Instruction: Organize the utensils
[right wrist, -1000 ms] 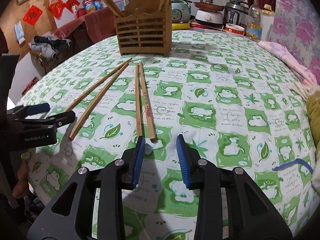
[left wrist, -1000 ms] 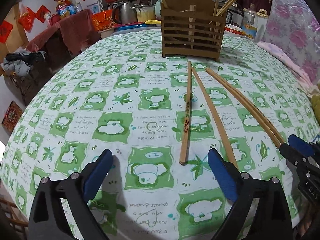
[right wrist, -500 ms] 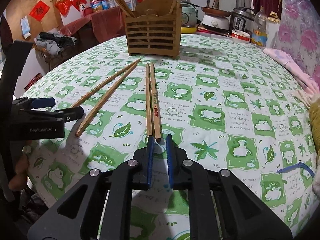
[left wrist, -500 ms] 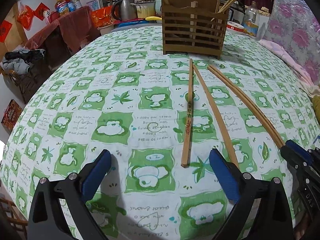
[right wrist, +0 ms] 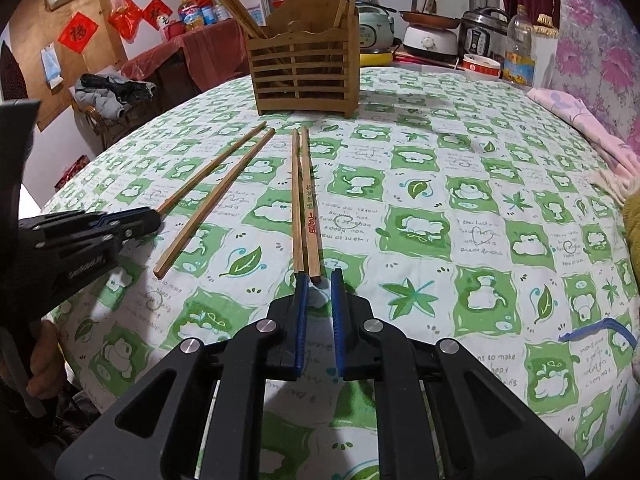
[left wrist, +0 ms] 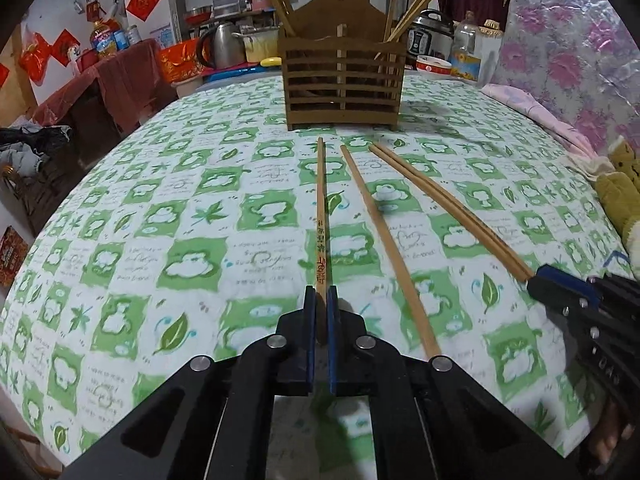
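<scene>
Several wooden chopsticks lie on the green-checked tablecloth (left wrist: 200, 248) before a slatted wooden holder (left wrist: 343, 80), also in the right wrist view (right wrist: 306, 74). My left gripper (left wrist: 319, 320) is shut on the near end of a red-lettered chopstick (left wrist: 320, 216); it appears at the left of the right wrist view (right wrist: 140, 220). My right gripper (right wrist: 319, 296) is narrowed around the near ends of a chopstick pair (right wrist: 304, 200), with a gap beside the sticks. It shows in the left wrist view (left wrist: 560, 284) at the ends of that pair (left wrist: 448, 208).
A loose chopstick (left wrist: 384, 240) lies between the two grips. Chopsticks stand in the holder. Pots, a kettle (left wrist: 224, 46) and bottles sit behind the table. A pink cloth (left wrist: 536, 112) and a yellow plush (left wrist: 620, 200) lie at the right edge. A blue band (right wrist: 596, 330) lies near right.
My left gripper has moved right and closed from wide open onto the red-lettered chopstick. My right gripper closed around its pair and has slightly widened since half a second ago.
</scene>
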A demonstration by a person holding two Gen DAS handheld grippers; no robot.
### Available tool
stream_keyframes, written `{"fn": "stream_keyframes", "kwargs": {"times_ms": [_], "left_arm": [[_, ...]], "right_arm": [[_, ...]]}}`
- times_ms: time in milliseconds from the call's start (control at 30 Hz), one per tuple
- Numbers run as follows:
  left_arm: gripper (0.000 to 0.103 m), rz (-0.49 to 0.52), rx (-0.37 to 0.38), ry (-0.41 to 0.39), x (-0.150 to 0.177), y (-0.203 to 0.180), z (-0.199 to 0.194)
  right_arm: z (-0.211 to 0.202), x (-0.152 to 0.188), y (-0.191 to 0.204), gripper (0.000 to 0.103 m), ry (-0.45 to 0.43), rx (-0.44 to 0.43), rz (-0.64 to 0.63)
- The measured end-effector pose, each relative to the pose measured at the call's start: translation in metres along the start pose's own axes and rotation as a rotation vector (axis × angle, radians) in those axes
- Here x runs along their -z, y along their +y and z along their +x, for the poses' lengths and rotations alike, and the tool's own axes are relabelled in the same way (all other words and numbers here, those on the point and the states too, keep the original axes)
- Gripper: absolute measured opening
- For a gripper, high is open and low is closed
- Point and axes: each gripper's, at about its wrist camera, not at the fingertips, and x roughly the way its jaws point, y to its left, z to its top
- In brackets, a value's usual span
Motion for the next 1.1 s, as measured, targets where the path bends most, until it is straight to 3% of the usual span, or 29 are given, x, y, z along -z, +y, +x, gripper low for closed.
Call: {"fn": "stream_keyframes", "kwargs": {"times_ms": [167,267,467,667,733,833,1100], "left_arm": [[0.009,-0.001,-0.018,-0.018,0.004,0.001,-0.003],[0.006,0.006,-0.027,-0.026,0.006,-0.001,-0.005],[0.006,0.0,-0.019,-0.047,0.007,0.001,-0.022],[0.006,0.006,-0.021,-0.123,0.001,0.0,-0.055],[0.006,0.014,-0.025,-0.131,0.001,-0.002,-0.058],[0.006,0.009,-0.03,-0.116,0.002,-0.001,-0.053],[0.006,-0.021,-0.017,-0.066,0.005,0.009,-0.036]], "right_arm": [[0.001,0.0,0.0,0.012,-0.004,0.001,-0.003],[-0.001,0.0,0.0,0.003,-0.019,0.003,0.004],[-0.021,0.005,0.004,0.002,-0.084,0.005,-0.007],[-0.047,-0.004,0.003,0.003,-0.151,0.005,-0.02],[-0.043,-0.004,0.003,0.01,-0.133,-0.003,-0.034],[-0.024,0.002,0.002,0.028,-0.07,-0.001,-0.035],[0.001,-0.005,0.001,0.025,0.029,0.032,-0.027]]}}
